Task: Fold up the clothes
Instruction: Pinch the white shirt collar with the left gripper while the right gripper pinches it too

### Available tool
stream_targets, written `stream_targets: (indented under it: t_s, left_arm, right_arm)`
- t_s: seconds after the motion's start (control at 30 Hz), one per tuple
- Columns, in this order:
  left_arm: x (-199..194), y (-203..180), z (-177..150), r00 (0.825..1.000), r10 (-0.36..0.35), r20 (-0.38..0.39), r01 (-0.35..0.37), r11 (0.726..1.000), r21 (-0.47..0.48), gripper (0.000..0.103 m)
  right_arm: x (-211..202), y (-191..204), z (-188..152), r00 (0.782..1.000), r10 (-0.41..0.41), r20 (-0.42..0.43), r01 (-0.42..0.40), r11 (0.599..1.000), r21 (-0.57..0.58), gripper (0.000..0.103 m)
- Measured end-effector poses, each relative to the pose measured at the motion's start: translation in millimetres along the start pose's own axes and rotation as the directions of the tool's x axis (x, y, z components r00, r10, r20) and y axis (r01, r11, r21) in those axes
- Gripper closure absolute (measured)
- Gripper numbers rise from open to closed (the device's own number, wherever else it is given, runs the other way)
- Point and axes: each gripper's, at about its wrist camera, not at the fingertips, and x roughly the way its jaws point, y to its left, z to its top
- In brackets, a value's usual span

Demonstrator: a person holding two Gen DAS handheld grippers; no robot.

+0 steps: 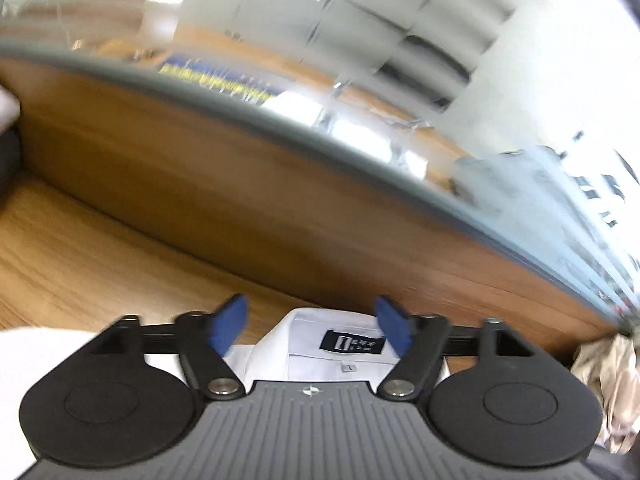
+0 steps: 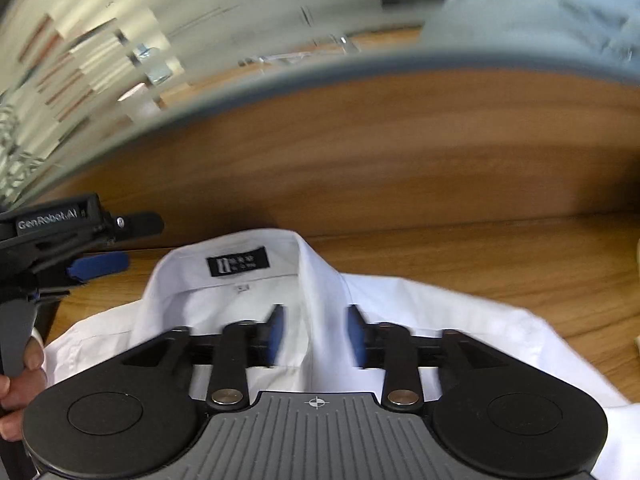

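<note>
Wooden table [image 2: 500, 264] w/ a raised wood back panel fills both views. White shirt [image 2: 248, 312] lies collar-up at frame centre, label showing. Right gripper [image 2: 316, 334] hovers over the collar, jaws apart, empty; left gripper [image 1: 310, 326], lower centre, likewise spread. Risk: pinching one layer only could drag & wrinkle the fabric.

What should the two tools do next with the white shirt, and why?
Probably close the right tool on the white shirt below its collar. Its jaws stand open with cloth between them, and the left tool is open too, holding nothing.
</note>
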Motion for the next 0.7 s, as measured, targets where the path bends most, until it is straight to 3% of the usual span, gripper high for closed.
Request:
stream_targets:
  t_s: [0.17, 0.23, 0.37, 0.5, 0.7]
  left_arm:
    - [-41, 2, -10, 0.999, 0.008, -0.045, -0.006, 0.998, 0.059, 0.001]
    - [-48, -10, -11, 0.999, 0.009, -0.04, -0.006, 0.998, 0.07, 0.001]
    - [-74, -11, -27, 0.996, 0.018, -0.083, -0.011, 0.996, 0.093, 0.001]
    - [-102, -12, -54, 0.995, 0.041, -0.095, -0.031, 0.994, 0.102, 0.001]
    - [-129, -28, -77, 0.991, 0.0, -0.136, 0.022, 0.987, 0.159, 0.001]
  right_arm:
    - [-39, 2, -9, 1.0, 0.026, 0.006, -0.026, 0.999, -0.048, 0.031]
    - [-60, 2, -17, 1.0, 0.029, 0.006, -0.029, 0.997, -0.07, 0.025]
    - [-101, 1, -39, 0.999, 0.014, 0.036, -0.011, 0.996, -0.088, 0.003]
    - [-142, -4, -69, 0.998, -0.022, 0.064, 0.026, 0.998, -0.063, 0.0]
    - [-197, -24, -118, 0.993, -0.099, 0.07, 0.099, 0.995, 0.007, 0.0]
